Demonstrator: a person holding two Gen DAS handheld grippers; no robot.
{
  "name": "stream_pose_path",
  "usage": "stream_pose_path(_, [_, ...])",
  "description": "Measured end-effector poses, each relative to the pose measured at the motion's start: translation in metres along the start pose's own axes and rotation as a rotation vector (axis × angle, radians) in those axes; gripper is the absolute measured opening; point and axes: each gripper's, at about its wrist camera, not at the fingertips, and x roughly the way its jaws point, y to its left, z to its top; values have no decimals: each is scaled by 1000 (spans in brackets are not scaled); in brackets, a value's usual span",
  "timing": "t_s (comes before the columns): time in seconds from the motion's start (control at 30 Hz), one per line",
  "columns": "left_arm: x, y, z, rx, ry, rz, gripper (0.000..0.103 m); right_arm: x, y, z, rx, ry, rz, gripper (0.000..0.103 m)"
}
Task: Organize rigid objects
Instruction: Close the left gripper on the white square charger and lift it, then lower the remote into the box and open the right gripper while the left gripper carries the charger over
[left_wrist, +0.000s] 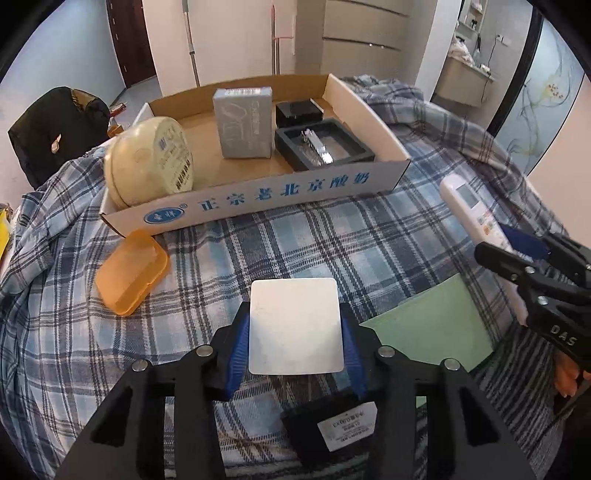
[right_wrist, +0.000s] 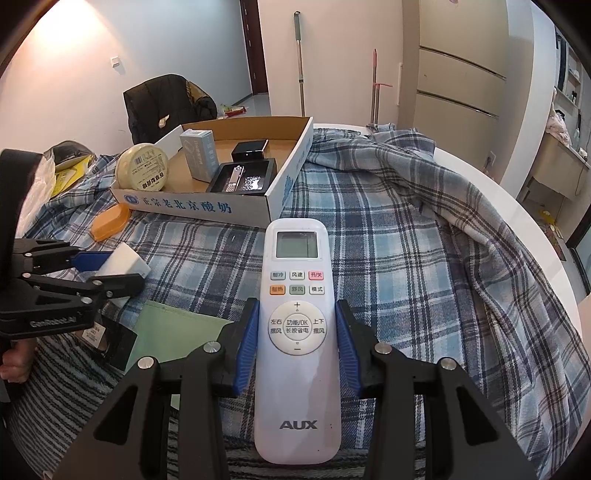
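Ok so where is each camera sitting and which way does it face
Left wrist: on the left tool, looking forward and down at the white square box it grips; the right tool shows.
Right wrist: on the right tool, facing the gripped remote; the left tool and a hand show.
Shared: the cardboard tray and plaid cloth.

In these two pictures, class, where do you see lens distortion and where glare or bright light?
Left wrist view: fisheye bends the cardboard tray edges; the white square box looks washed out. Right wrist view: dark rounded corners, a bright glow on the upper-left wall, the remote sharp.
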Motion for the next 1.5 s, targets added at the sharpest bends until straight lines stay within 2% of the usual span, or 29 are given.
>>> stream_pose_path(0.33, [-40, 17, -3, -34, -86, -4, 47, 0, -4, 7, 21, 13, -41, 39])
stream_pose_path(0.77, [-76, 52, -12, -68, -159, 33, 47, -22, 25, 29, -49, 5, -33, 39])
stream_pose_path(0.97, [-85, 60, 7, -80, -219, 40, 47, -20, 35, 48, -39, 13, -7, 39])
stream_pose_path(1.2, [-79, 62, 42, -73, -244, 33, 47, -13, 42, 89, -10, -29, 8, 39])
stream_pose_path(1.4, [-62, 65, 63, -80, -243, 36, 47, 18, 45, 126, 35, -9, 31, 39])
stream_pose_path(1.5, [-51, 68, 68, -103, -223, 18, 47, 44, 50, 139, 35, 36, 41, 39])
